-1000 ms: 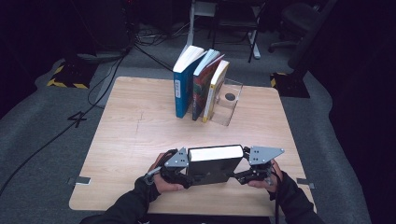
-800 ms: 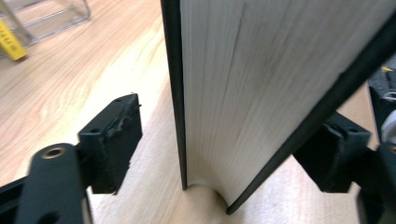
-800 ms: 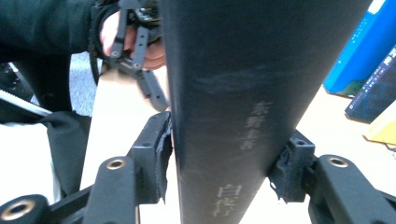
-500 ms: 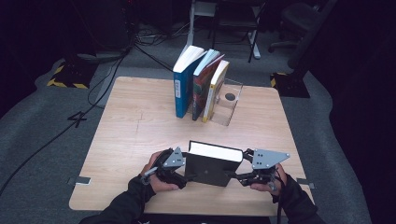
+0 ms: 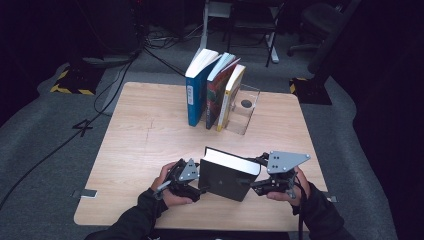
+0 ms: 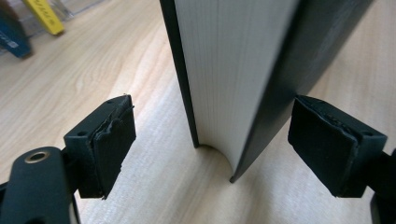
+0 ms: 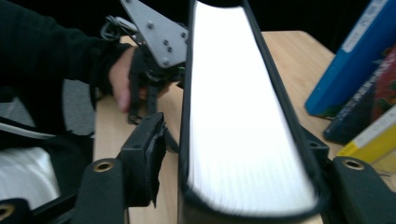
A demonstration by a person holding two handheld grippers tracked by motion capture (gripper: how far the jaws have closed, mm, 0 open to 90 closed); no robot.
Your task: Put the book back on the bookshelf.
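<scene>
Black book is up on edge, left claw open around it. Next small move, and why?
Probably lift it with the right claw toward the book row. The black book stands tilted, and the left claw straddles it without its pads touching; the right one appears to clamp it.

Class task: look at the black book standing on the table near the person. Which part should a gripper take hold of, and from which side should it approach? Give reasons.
Grip the black book across its thickness at an end edge, coming in level from the side, one jaw on each cover. It stands on edge with its page block up, so the flat covers give parallel faces. The right gripper straddles one end this way; the left gripper stands open around the other end.
</scene>
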